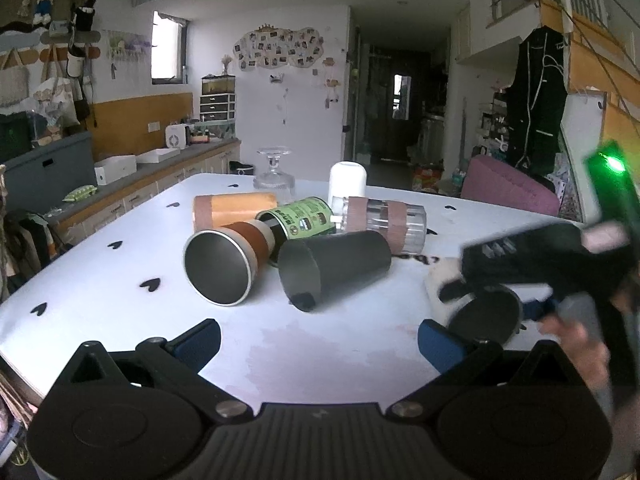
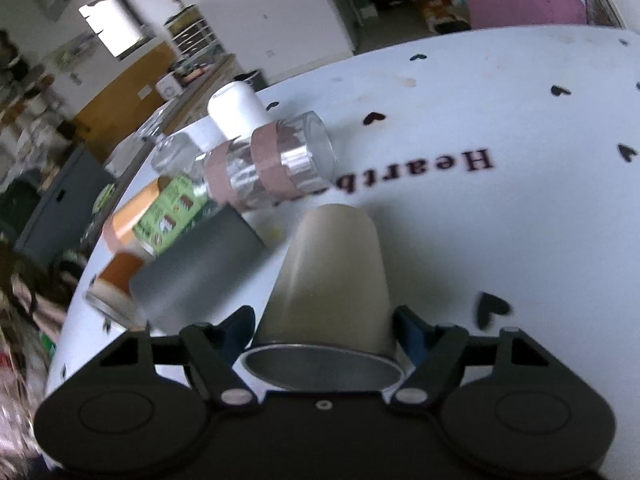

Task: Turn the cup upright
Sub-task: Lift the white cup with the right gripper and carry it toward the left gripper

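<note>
My right gripper [image 2: 325,328] is shut on a beige cup [image 2: 332,272] with a metal rim, gripped near its mouth; the cup's base points away from me, above the white table [image 2: 500,220]. In the left wrist view the right gripper [image 1: 496,300] is blurred at the right, holding that cup [image 1: 444,284]. My left gripper [image 1: 319,344] is open and empty over the near table edge. Several cups lie on their sides: a black cup [image 1: 336,264], a steel cup with a brown sleeve [image 1: 228,264], an orange cup [image 1: 234,208], a green can [image 1: 300,220] and a clear taped cup [image 1: 384,220].
A white cup [image 1: 347,184] and a glass goblet [image 1: 274,176] stand upside down at the back of the table [image 1: 120,272]. A pink seat [image 1: 508,188] is beyond the far right edge, a counter with drawers along the left wall.
</note>
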